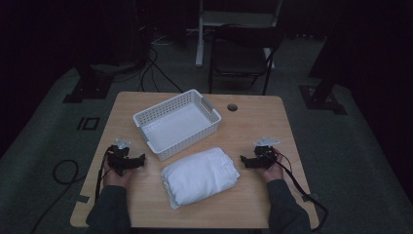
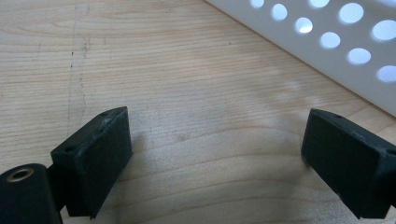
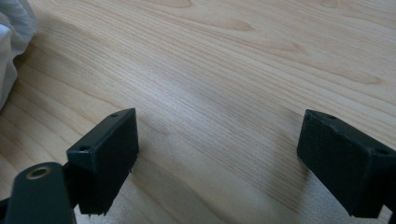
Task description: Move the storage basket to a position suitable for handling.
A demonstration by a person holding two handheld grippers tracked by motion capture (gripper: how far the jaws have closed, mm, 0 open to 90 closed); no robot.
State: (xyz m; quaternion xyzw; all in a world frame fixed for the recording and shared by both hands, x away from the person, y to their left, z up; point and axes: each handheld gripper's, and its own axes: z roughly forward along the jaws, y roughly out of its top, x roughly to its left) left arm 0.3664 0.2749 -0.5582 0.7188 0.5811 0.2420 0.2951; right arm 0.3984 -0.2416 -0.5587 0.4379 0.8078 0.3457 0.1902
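Pre-grasp, nothing picked yet. Folded white cloth bundle [image 1: 199,176] flat on worktop [image 1: 253,122], near front edge, between both hands. White perforated basket [image 1: 177,123] just behind it, empty, angled, apart from the bundle by a thin strip of wood.

Left claw [image 1: 138,160] resting at worktop level left of the bundle, jaws spread wide, bare wood between them in left gripper view; basket wall [image 2: 336,42] close ahead on its right. Right claw [image 1: 245,160] just beside bundle's right edge, jaws likewise spread and holding nothing; cloth corner [image 3: 11,28] at upper left of right gripper view.

Likely job: bundle into basket. Next move probably needs both claws slid in from opposite sides, low, pinching through all folded layers so stack doesn't fan out, then lift together and clear the basket rim.
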